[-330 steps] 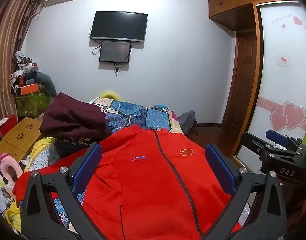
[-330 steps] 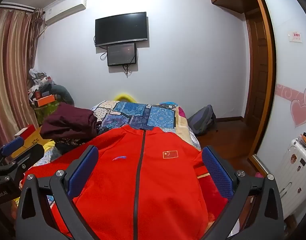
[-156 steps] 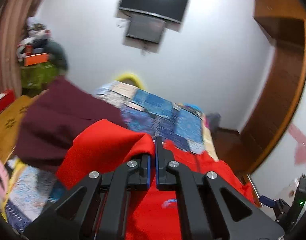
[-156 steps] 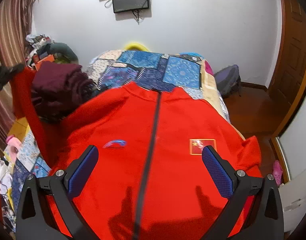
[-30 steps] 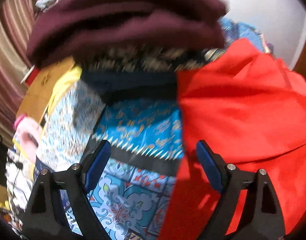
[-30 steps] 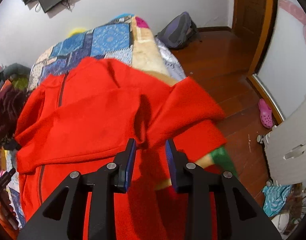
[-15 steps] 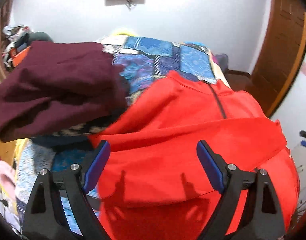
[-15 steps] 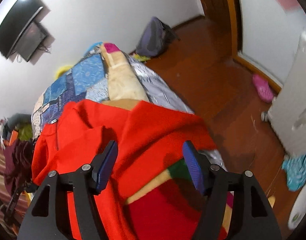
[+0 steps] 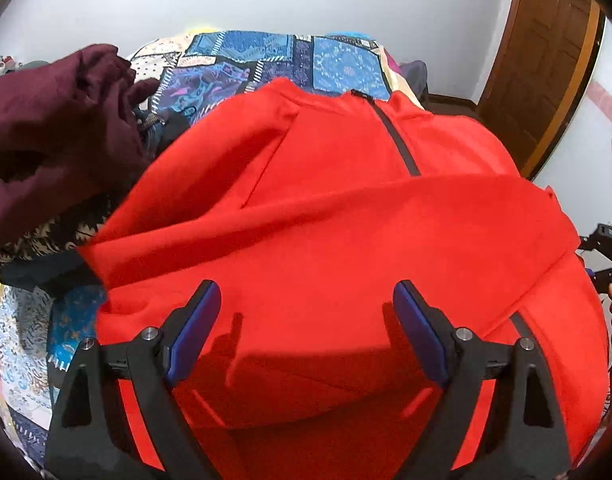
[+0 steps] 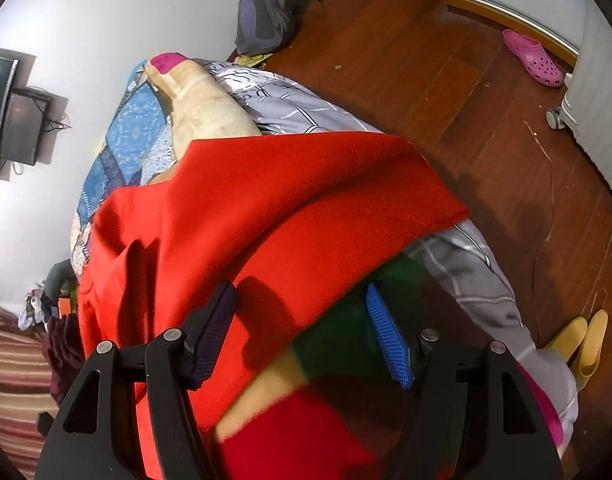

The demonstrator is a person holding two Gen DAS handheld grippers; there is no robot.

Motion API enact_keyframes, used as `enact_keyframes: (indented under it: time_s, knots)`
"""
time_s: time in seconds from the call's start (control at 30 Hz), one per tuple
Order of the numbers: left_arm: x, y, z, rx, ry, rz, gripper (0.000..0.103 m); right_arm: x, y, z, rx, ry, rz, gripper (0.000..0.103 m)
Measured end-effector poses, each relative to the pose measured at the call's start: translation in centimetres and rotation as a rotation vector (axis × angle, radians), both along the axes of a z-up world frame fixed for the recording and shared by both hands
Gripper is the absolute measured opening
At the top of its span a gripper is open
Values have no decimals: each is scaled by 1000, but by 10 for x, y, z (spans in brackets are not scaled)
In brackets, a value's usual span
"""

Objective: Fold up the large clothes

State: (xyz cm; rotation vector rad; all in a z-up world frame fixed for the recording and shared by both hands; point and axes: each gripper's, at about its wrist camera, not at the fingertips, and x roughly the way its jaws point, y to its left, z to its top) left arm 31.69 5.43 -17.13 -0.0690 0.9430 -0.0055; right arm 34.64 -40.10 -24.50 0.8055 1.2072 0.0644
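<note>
One bed [image 9: 266,52] fills most of both views, covered by a blue patchwork quilt, and everything else is placed against it. Spread over its near end lies the red jacket [image 9: 326,208], front up, its long axis running along the bed's length: collar toward the far wall, hem toward the grippers, the dark zipper [image 9: 398,148] tracing that line up to the collar. One sleeve [image 9: 346,216] is folded crosswise over the chest, running from the bed's left side to its right and covering the middle of the zipper. From the right wrist view the jacket [image 10: 266,220] reaches the bed's right edge, where a corner of red cloth juts toward the wooden floor [image 10: 486,120]. On the bed's left side, touching the jacket's shoulder, sits a heap of maroon cloth [image 9: 54,128]. Off the bed's far right corner a grey backpack [image 10: 266,12] rests on the floor, and a pink clog [image 10: 534,58] lies well apart from the bed near the door frame. Above the jacket's lower half hangs the left gripper [image 9: 306,328], its blue pads spread wide and holding nothing. At the bed's right edge the right gripper [image 10: 302,336] hangs likewise, fingers apart, with the jacket's side edge seen between them, unpinched.
</note>
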Motion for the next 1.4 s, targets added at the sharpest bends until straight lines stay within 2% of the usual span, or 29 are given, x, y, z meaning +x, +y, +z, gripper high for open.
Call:
enact_keyframes:
  time_s: [0.1,0.2,0.3,0.37,0.43,0.53,0.73,0.87,0.97,1.03,1.13,1.3,1.4]
  knots:
    - [-4,0,-3,-3,7,0,88,15,-1,-11,7,27,-14,66]
    - [-7,0,-4,12,4,3,88,23,-4,-12,-25,30,-28,60]
    - [-10,4,-2,8,2,10,88,28,-3,-10,-68,26,-48,37]
    - [-13,7,1,2,-4,16,88,28,-2,-5,-69,11,-53,15]
    - [-17,11,5,-3,-11,24,88,26,2,5,-98,-11,-47,10]
    - [-22,17,12,-2,-25,30,88,16,9,34,-156,-75,-38,8]
    - [-38,23,26,15,-71,31,88,-18,22,110,-172,-254,-16,8]
    - [-48,25,33,9,-93,23,88,-31,49,159,-193,-381,45,7]
    - [-56,26,38,9,-113,17,88,-36,81,183,-234,-449,106,7]
    - [-61,27,41,12,-122,15,88,-37,104,187,-274,-469,159,7]
    - [-69,31,41,21,-128,15,88,-34,137,174,-306,-451,242,7]
    - [-81,39,37,30,-118,23,88,-29,179,124,-306,-332,370,8]
    - [-85,43,32,21,-104,31,88,-35,196,105,-314,-264,421,8]
